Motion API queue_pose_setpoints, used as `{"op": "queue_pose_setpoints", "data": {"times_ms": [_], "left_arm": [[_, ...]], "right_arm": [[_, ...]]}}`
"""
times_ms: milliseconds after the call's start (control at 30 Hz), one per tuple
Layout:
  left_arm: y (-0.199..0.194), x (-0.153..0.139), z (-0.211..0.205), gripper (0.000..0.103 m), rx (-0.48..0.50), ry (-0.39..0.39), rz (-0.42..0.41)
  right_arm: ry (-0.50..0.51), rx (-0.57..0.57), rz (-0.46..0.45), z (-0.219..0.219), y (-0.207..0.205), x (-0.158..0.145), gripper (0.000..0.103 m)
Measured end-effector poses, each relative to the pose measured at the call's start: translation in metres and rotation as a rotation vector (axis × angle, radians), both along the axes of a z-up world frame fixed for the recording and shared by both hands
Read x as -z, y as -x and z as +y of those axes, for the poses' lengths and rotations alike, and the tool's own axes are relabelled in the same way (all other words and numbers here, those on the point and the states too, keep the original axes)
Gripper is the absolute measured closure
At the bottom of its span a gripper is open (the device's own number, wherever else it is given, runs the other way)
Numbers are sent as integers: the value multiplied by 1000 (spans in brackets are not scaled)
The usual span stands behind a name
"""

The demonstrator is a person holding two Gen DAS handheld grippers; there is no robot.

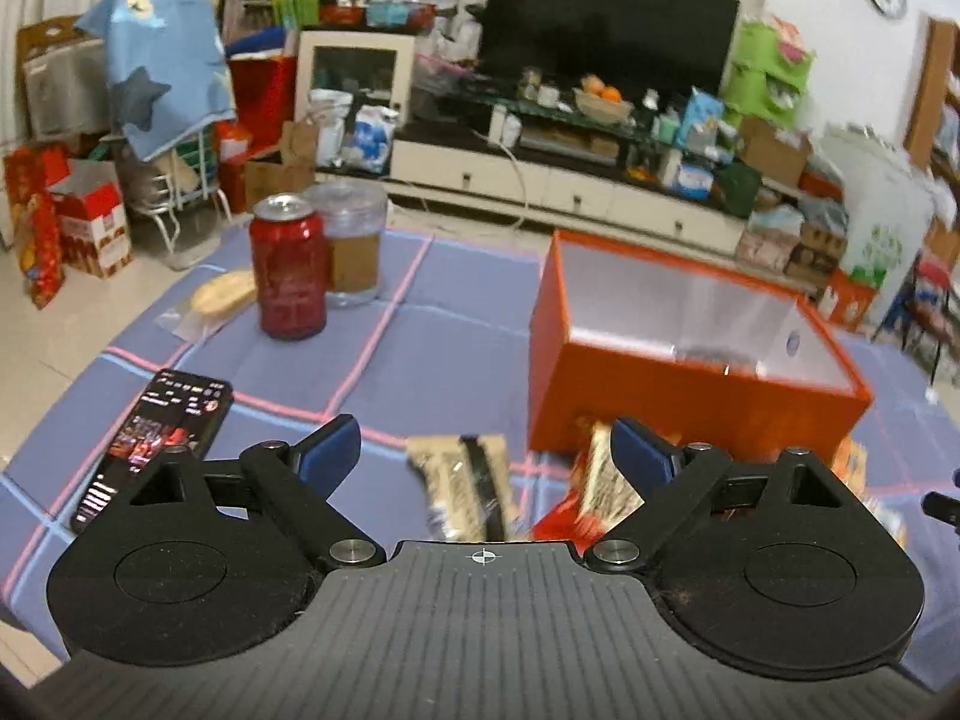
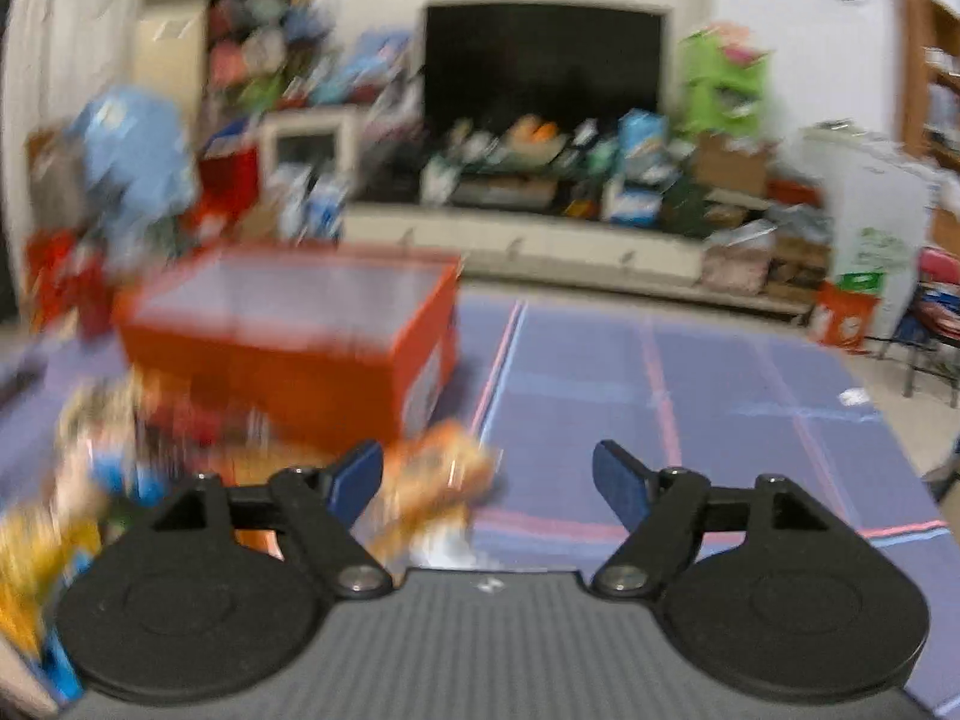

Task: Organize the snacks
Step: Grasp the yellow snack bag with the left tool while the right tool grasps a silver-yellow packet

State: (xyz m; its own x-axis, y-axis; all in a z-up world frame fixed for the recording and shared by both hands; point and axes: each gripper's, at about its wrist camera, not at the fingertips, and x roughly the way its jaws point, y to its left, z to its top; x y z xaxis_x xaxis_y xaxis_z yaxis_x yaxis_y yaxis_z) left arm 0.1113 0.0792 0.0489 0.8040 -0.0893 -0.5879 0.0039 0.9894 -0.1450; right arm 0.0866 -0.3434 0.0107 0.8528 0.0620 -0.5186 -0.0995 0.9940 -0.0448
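The orange box [image 1: 690,384] stands open on the blue checked cloth [image 1: 420,324]. Left of it stand a red can [image 1: 289,267] and a clear jar [image 1: 351,243]; a phone [image 1: 153,444] lies nearer. Snack packets [image 1: 465,486] lie just before the box. The left gripper [image 1: 483,456] tilts downward over them, jaws wide, gripping nothing. The right gripper [image 2: 487,480], box to its left, also gapes empty beside an orange packet [image 2: 432,480].

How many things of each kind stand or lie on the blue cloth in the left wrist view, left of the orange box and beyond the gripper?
Red drink can: 1
Clear jar: 1
Wrapped bun: 1
Phone: 1
Total: 4
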Motion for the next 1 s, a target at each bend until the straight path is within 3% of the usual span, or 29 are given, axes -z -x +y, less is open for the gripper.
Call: {"op": "queue_pose_setpoints", "data": {"times_ms": [133,300,367,567,667,867,1000], "left_arm": [[-4,17,16,31,-46,16,47],[-18,32,23,31,-76,34,105],[-20,31,19,31,-58,44,100],[-19,30,-3,29,56,87,134],[-6,29,-19,29,107,67,149],[52,34,-51,25,80,30,138],[69,49,-75,27,110,-17,155]], "right_arm": [[67,-95,109,3,-14,35,26],[79,-120,127,5,-28,46,16],[76,-127,128,4,-32,49,11],[83,-146,183,9,-42,65,11],[40,-139,203,7,-45,70,11],[4,-110,215,4,-44,71,12],[-4,-117,208,6,-40,71,20]]}}
